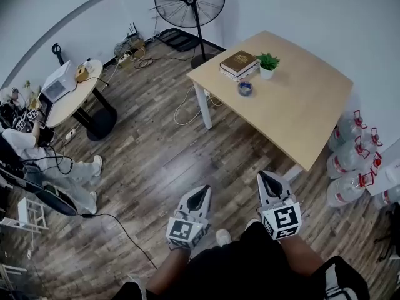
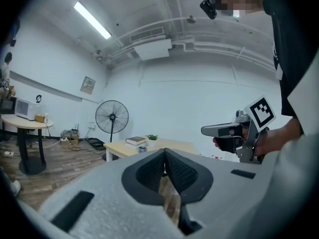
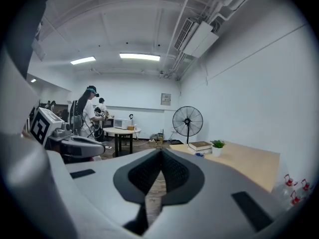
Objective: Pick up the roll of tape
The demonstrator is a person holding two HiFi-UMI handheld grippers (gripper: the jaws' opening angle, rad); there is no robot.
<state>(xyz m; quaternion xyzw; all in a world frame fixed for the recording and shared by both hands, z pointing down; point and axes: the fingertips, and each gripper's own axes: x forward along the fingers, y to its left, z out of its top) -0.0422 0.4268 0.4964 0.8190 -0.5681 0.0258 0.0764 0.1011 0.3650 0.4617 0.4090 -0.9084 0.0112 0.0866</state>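
The roll of tape (image 1: 245,89), a small bluish ring, lies on the light wooden table (image 1: 300,105) near its left edge, in front of a brown book (image 1: 239,63) and a small potted plant (image 1: 268,64). Both grippers are held over the wooden floor, well short of the table. My left gripper (image 1: 203,190) is shut with nothing in it, its tips meeting in the left gripper view (image 2: 165,152). My right gripper (image 1: 265,176) is shut and empty too (image 3: 160,151). The tape shows far off as a small spot (image 2: 143,149) and beside the plant (image 3: 199,154).
A standing fan (image 1: 189,2) is behind the table. A round table (image 1: 72,99) with a microwave stands at left, with a seated person (image 1: 44,164) and cables on the floor. Several water bottles (image 1: 353,161) stand right of the wooden table.
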